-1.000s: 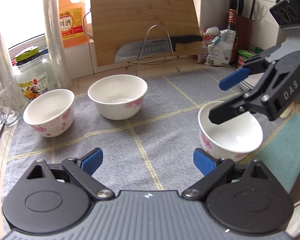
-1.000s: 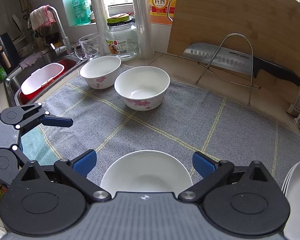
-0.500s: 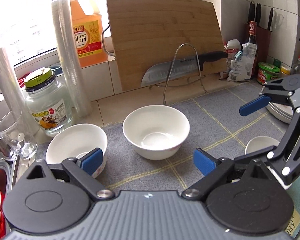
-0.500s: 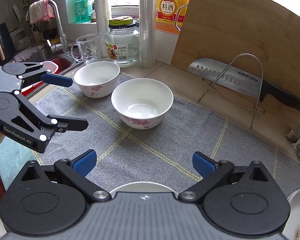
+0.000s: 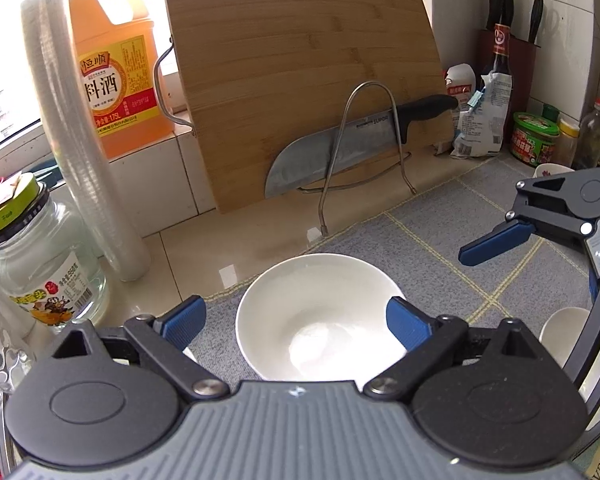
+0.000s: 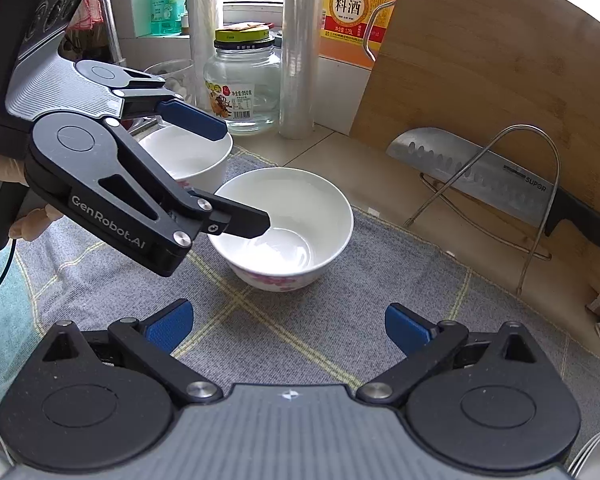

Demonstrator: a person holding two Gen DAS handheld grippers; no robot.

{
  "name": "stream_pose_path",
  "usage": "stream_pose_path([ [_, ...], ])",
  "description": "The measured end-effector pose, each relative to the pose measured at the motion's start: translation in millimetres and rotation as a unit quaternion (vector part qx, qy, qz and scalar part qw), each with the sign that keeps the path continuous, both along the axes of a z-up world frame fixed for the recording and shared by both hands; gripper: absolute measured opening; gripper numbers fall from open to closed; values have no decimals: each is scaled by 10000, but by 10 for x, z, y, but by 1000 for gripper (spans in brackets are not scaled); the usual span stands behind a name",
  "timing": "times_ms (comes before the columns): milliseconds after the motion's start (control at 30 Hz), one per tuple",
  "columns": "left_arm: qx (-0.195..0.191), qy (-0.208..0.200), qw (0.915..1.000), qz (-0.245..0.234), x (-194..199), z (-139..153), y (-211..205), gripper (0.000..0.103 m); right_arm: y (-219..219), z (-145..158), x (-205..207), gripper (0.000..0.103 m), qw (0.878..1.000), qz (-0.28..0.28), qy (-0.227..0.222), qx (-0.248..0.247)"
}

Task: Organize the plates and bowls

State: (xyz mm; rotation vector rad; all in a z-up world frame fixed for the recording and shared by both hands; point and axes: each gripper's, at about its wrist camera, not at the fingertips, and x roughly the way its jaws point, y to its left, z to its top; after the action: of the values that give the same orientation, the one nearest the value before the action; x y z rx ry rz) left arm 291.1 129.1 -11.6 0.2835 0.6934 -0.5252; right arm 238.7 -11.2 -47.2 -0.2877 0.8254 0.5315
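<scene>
White porcelain dominates both views. From our left wrist camera, the left gripper (image 5: 296, 322) stands with its jaws spread wide and nothing clasped; the middle bowl (image 5: 320, 316) sits on the grey checked mat (image 5: 440, 280) between the two blue pads (image 5: 406, 326), its rim nearest the right-hand pad, though we cannot tell whether that pad touches it. Just outside the left-hand pad a sliver of a second bowl's rim shows, mostly hidden by the jaw arm. Beyond the jaw tips stand a bamboo cutting board (image 5: 300, 80) and a cleaver (image 5: 340, 152) on a wire rack, with a glass jar (image 5: 40, 264) and an orange bottle (image 5: 112, 80) off to the left-hand side.

Seen from our right wrist camera, the left gripper (image 6: 236, 176) hangs over the bowls, its lower finger dipping inside the rim of the middle bowl (image 6: 284, 224) and its upper blue pad above the far bowl (image 6: 188, 156); these two bowls stand just beside each other. The right gripper (image 6: 288, 328) is likewise released, only bare mat (image 6: 300, 320) lying between its jaws, and the middle bowl rests ahead of its tips, apart from them. From the left wrist camera a third bowl (image 5: 560, 332) shows beneath the right gripper (image 5: 540, 224), partly hidden by its arm. A stack of plates (image 6: 596, 456) edges into the corner outside our right-hand jaw.
</scene>
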Motion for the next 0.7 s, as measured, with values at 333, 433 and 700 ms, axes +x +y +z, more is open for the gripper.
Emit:
stream_pose_path([
  [333, 53, 272, 9996, -50, 292, -144, -15, 90, 98, -81, 250, 103, 9997, 224, 56, 15],
  [433, 83, 344, 9993, -86, 345, -177, -8, 83, 123, -106, 292, 103, 9995, 300, 86, 36],
  [700, 128, 566, 9982, -160, 417, -244, -1, 66, 192, -154, 347, 102, 9987, 500, 103, 43],
])
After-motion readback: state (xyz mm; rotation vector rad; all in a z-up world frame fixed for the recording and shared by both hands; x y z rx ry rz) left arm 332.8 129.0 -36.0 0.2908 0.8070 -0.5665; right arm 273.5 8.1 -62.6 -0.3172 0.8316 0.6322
